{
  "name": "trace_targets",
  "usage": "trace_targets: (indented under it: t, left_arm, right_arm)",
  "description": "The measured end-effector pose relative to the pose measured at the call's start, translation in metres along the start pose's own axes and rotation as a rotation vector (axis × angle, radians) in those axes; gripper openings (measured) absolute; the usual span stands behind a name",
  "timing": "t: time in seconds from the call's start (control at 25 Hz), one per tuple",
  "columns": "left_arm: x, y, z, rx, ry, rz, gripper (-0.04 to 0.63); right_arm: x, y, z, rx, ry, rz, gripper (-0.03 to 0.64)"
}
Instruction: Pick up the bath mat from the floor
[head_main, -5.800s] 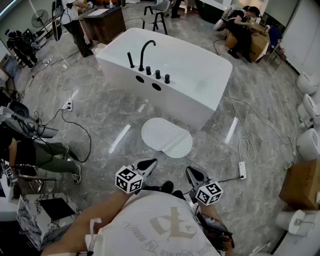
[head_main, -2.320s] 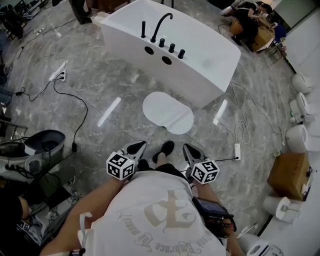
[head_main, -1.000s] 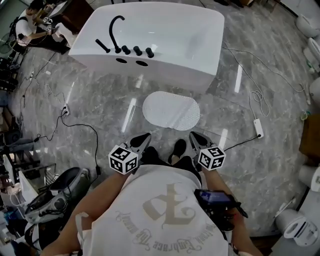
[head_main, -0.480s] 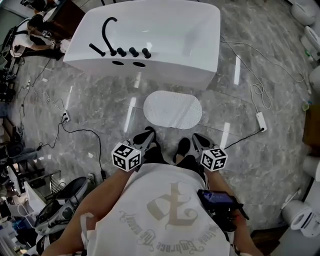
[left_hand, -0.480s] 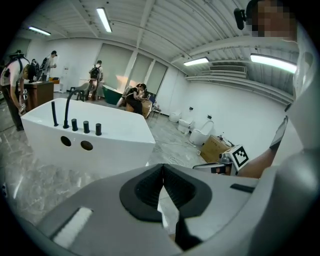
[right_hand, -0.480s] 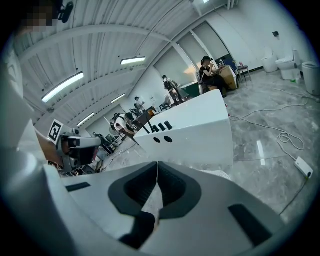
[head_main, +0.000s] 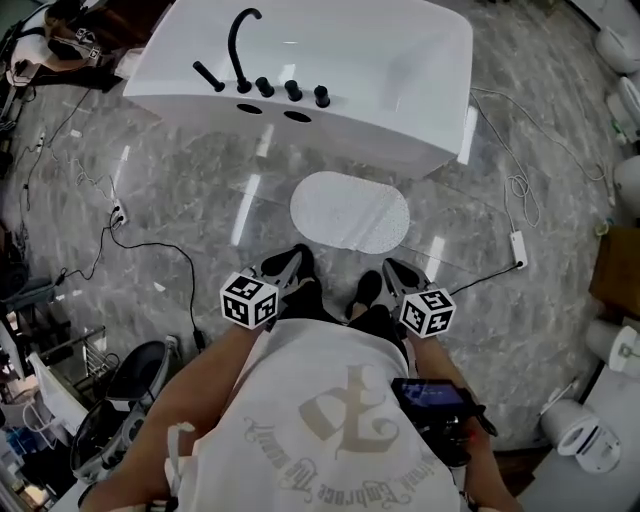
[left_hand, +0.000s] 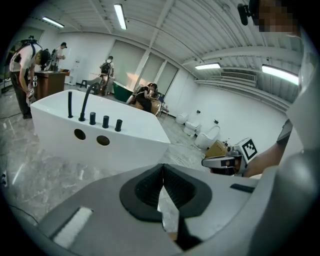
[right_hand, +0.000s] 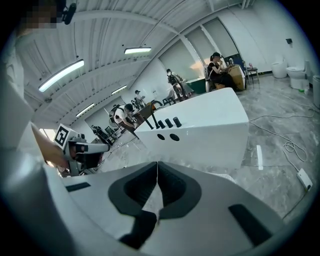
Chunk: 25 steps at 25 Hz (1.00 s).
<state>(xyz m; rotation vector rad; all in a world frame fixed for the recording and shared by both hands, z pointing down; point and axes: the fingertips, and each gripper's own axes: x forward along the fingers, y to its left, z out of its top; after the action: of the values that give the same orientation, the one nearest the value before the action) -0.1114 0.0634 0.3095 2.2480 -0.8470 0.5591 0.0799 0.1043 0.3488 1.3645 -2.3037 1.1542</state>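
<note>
Our left gripper (head_main: 292, 262) and right gripper (head_main: 389, 270) hang clenched and empty near the bath mat (head_main: 350, 210), flat on the floor (head_main: 190, 205), since we judge reaching it means bending down.

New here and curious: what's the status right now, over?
Left gripper and right gripper shut, empty. Bath mat flat on floor beside bathtub, untouched. Nothing lying on it.

You stand on glossy grey marble floor (head_main: 180, 190); a white bathtub (head_main: 400, 70) with black faucet (head_main: 240, 35) sits ahead; toilets (head_main: 628, 185) line the floor's right edge; strip lights (left_hand: 120, 16) run overhead.
</note>
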Motion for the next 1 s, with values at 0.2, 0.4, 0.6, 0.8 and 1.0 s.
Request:
trace_targets:
  t: [0.2,0.4,0.6,0.8,1.0]
  left_arm:
    - [-0.011,0.044,-0.009,-0.019,0.023,-0.025,0.006]
    - [-0.015,0.079,-0.017,-0.011,0.059,-0.064,0.006]
    - [-0.014,0.109,-0.023,0.018,0.104,-0.111,0.006]
    - [-0.004,0.128,-0.033,0.032,0.151,-0.133,0.006]
    - [0.014,0.130,-0.049,0.022,0.200,-0.147,0.006]
  right_arm:
    - [0.040,0.029,0.004,-0.007,0.030,-0.019,0.006]
    - [0.075,0.045,0.006,0.002,0.047,-0.059,0.006]
    - [0.103,0.060,0.004,0.007,0.053,-0.090,0.006]
    - [0.120,0.062,-0.008,0.024,0.071,-0.108,0.006]
    - [0.127,0.047,-0.026,0.058,0.091,-0.119,0.006]
